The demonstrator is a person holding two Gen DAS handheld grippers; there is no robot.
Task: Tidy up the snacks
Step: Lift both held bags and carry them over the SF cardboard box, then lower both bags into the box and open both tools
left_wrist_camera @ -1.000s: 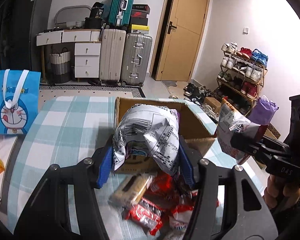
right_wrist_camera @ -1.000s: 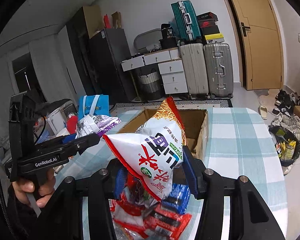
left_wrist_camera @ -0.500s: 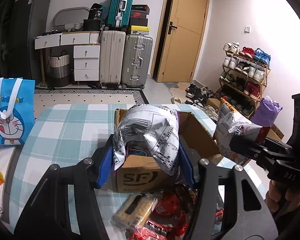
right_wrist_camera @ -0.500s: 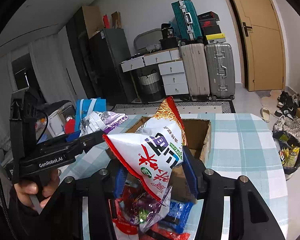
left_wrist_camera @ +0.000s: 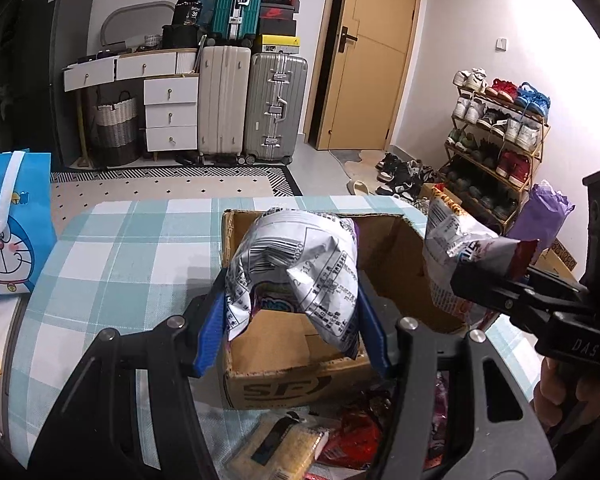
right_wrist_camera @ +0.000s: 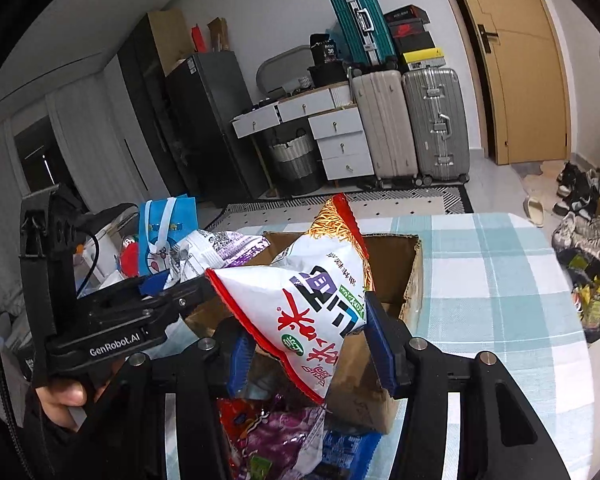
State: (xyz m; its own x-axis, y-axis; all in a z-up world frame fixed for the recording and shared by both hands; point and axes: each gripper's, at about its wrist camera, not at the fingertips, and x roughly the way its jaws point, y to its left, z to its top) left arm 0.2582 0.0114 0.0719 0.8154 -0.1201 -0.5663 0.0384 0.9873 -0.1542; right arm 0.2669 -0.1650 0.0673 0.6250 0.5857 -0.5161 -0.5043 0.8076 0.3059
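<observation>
Above the open cardboard box (left_wrist_camera: 384, 264), the left gripper (left_wrist_camera: 292, 316) clasped a silver-backed snack bag (left_wrist_camera: 296, 268) and the right gripper (right_wrist_camera: 308, 344) pinched a white-and-red snack bag (right_wrist_camera: 308, 304). Delivery looked underway; next, each bag probably needed lowering inside the box, then releasing.

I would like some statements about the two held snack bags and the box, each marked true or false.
1. The left gripper holds a silver-white snack bag. True.
2. The right gripper is empty. False: it grips a white and red snack bag.
3. The cardboard box stands on a checked tablecloth. True.
4. The box is closed with tape. False: its top is open.
5. Loose snack packets lie on the table in front of the box. True.
</observation>
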